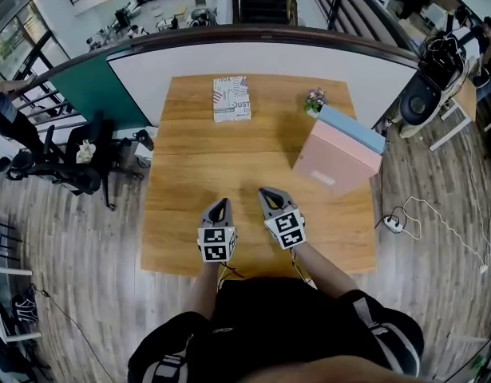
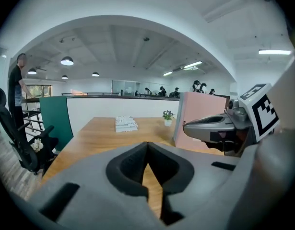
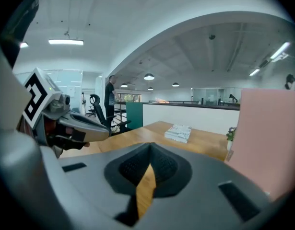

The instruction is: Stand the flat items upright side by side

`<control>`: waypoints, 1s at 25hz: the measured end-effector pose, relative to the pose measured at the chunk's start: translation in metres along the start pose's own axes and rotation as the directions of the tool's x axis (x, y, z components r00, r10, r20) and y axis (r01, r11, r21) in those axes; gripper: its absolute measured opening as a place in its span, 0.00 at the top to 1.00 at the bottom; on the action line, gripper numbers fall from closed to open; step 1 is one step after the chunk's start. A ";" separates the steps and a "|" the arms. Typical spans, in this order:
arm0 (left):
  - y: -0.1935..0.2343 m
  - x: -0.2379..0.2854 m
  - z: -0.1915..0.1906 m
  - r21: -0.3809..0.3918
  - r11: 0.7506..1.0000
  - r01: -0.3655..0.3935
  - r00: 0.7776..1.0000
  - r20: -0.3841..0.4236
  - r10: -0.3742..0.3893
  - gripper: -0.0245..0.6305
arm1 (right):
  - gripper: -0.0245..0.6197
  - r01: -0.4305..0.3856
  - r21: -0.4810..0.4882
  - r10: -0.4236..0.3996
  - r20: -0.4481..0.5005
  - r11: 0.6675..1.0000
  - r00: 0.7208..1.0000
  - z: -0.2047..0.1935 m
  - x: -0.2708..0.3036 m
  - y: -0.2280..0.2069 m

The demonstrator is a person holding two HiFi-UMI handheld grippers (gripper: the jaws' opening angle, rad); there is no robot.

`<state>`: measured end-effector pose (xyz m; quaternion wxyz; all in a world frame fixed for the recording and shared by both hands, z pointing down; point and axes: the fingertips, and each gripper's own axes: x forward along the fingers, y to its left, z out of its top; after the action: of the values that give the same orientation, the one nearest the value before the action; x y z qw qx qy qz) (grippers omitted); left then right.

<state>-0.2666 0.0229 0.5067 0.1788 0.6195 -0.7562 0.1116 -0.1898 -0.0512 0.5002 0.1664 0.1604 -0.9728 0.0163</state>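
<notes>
A flat stack of printed books (image 1: 231, 99) lies at the far middle of the wooden table (image 1: 189, 174). In the left gripper view the books (image 2: 125, 123) show far ahead; in the right gripper view the books (image 3: 179, 132) lie ahead to the right. My left gripper (image 1: 222, 202) and right gripper (image 1: 266, 191) hover side by side over the near edge, both shut and empty. The left gripper (image 2: 147, 144) has its jaws pressed together, as does the right gripper (image 3: 149, 146). Each sees the other beside it: right gripper (image 2: 188, 125), left gripper (image 3: 106, 131).
A pink box (image 1: 334, 162) with a blue slab (image 1: 353, 128) behind it stands at the table's right. A small potted plant (image 1: 314, 100) sits at the far right. A white and green partition (image 1: 101, 86) runs behind the table. An office chair (image 1: 65, 166) stands left.
</notes>
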 end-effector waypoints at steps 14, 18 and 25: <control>-0.014 -0.036 0.180 0.064 0.998 0.027 0.932 0.360 -0.049 0.96 | 0.95 0.251 -0.048 -0.225 0.310 0.967 0.924 0.153 -0.088 -0.063; -0.018 -0.035 0.184 0.118 0.993 -0.008 0.926 0.375 -0.037 0.96 | 0.95 0.324 -0.066 -0.284 0.334 0.944 0.898 0.166 -0.112 -0.080; -0.031 -0.035 0.189 0.108 0.993 0.042 0.924 0.374 -0.080 0.96 | 0.95 0.359 0.004 -0.338 0.347 0.934 0.875 0.165 -0.134 -0.097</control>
<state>-0.2551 -0.0258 0.3186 0.0026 0.6605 -0.7505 0.0219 -0.0919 -0.1159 0.2987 0.0001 0.3280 -0.9420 -0.0712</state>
